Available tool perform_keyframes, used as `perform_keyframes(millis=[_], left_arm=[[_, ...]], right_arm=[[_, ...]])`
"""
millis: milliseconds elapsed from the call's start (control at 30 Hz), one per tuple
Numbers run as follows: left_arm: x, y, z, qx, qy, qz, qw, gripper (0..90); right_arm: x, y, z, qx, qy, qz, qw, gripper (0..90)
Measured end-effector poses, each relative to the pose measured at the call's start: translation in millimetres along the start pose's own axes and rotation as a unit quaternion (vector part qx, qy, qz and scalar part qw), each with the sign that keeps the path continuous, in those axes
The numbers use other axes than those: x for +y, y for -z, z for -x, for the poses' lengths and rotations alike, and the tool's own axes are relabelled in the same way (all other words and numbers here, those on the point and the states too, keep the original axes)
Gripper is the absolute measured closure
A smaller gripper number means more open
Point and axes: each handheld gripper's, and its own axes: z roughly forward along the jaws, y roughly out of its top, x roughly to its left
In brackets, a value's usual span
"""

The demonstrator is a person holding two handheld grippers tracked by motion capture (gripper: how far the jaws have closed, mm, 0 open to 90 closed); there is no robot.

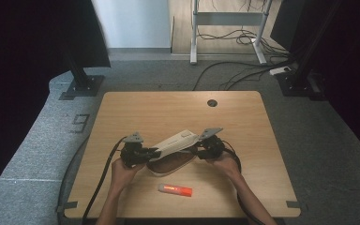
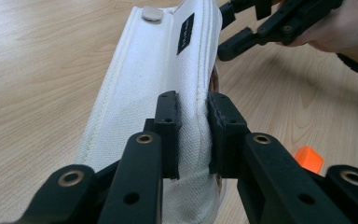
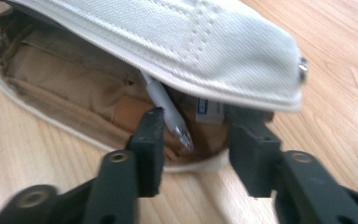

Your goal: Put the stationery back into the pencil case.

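White canvas pouch point(image 2: 168, 60): small black label point(image 2: 184, 33), text unreadable.

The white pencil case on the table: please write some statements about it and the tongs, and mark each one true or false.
1. The left tongs are shut on the flap of the white pencil case. True.
2. The pencil case is closed flat. False: its flap is lifted and the tan inside shows.
3. A pen lies inside the case, in front of the right tongs. True.
4. The right tongs squeeze the pen. False: their jaws stand apart, and the pen's tip lies between them unpressed.
5. The orange marker is inside the case. False: it lies on the table, nearer the person than the case.
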Motion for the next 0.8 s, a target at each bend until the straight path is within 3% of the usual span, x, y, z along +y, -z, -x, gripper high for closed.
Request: perform_keyframes(millis=[200, 333, 567, 800], left_arm=[[-0.2, -0.2, -0.2, -0.001, 0.001, 0.000, 1.0000, 75.0], [-0.4, -0.1, -0.4, -0.002, 0.000, 0.000, 1.0000, 74.9], [-0.5, -0.2, -0.7, -0.002, 0.000, -0.001, 1.0000, 74.7], [-0.6, 0.1, -1.1, -0.003, 0.002, -0.001, 1.0000, 74.6]], right_arm=[[-4.9, 11.1, -0.8, 0.007, -0.005, 0.003, 1.0000, 32.9], [-5.8, 18.2, -7.2, 0.006, 0.004, -0.001, 1.0000, 25.1], [-12.7, 25.6, -20.7, 0.019, 0.007, -0.001, 0.9998, 21.3], [-17.2, 29.7, -33.6, 0.044, 0.008, 0.005, 0.9990, 23.6]])
